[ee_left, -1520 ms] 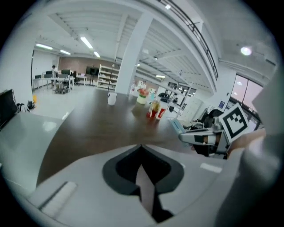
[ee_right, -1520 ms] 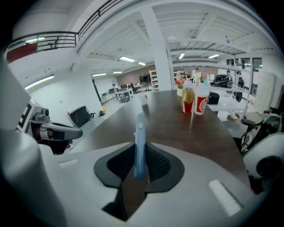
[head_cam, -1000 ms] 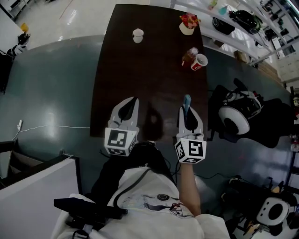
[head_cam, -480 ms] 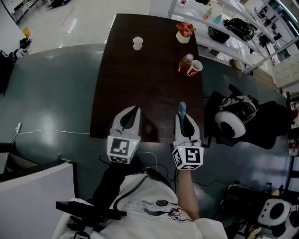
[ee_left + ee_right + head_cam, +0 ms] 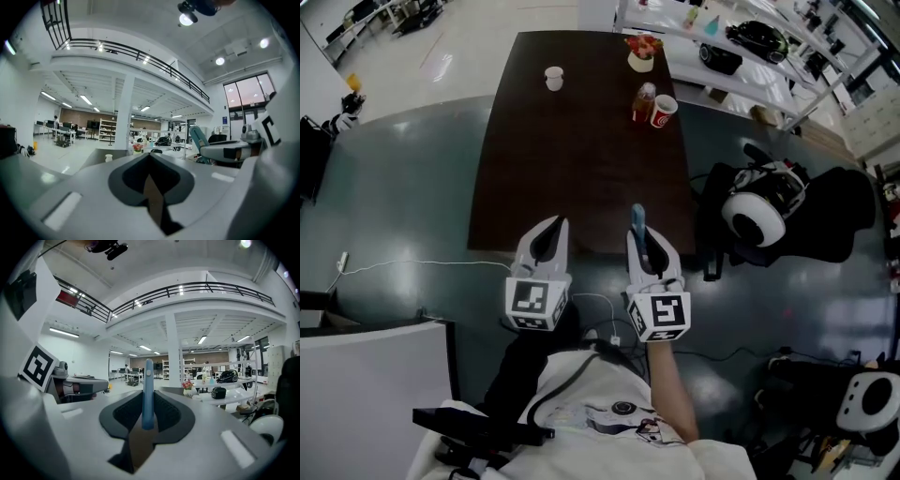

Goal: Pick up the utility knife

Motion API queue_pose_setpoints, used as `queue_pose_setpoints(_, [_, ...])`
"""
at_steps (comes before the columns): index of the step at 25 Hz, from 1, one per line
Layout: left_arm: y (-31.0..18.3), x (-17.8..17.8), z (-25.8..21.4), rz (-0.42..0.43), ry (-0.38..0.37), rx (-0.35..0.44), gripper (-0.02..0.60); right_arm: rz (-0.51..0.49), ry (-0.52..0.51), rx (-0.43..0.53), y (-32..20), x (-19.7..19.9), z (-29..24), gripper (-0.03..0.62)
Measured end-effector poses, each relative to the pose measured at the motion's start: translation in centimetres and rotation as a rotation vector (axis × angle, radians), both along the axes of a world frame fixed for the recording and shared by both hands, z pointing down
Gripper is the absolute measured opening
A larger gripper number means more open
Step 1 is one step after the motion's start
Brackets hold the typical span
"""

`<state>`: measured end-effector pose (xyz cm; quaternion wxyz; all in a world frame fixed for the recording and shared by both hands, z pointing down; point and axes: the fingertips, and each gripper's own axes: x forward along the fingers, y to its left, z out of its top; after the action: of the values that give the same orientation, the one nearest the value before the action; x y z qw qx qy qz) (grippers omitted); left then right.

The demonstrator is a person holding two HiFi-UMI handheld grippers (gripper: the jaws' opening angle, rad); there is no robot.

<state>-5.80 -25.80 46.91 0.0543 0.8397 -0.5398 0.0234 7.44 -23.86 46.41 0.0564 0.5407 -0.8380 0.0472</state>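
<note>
**Surfaces, near to far.** I read the person's shirt [image 5: 609, 412] as white cloth. The shells of the left gripper [image 5: 550, 225] and right gripper [image 5: 640, 236] look like smooth, matt, pale-grey plastic. In the right gripper view the inner pads [image 5: 166, 411] are black and finely ribbed. The utility knife [image 5: 147, 390] has a smooth blue plastic handle with a satin finish. The table [image 5: 572, 141] is dark brown wood with a dull sheen. The floor [image 5: 403, 187] is grey-green, smooth and glossy, mirroring the lights. At far right, the red cup [image 5: 662, 111] shines.

The head view looks steeply down on the counter [image 5: 572, 141]; both gripper views look level across it, close behind their jaws.
</note>
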Motion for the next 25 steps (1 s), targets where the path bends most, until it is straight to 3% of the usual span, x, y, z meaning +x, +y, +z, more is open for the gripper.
queue_pose_setpoints(3, [3.6, 1.5, -0.8, -0.002, -0.015, 0.039, -0.003, -0.005, -0.004, -0.009, 3.5, 1.2, 0.4, 0.072])
queue_pose_setpoints(10, [9.5, 2.3, -1.0, -0.017, 0.005, 0.031, -0.003, -0.032, -0.004, 0.008, 8.9, 2.3, -0.6, 0.072])
queue_pose_setpoints(25, [17.5, -0.7, -1.3, -0.009, 0.007, 0.031, -0.003, -0.059, 0.000, 0.026, 15.8, -1.3, -1.3, 0.072])
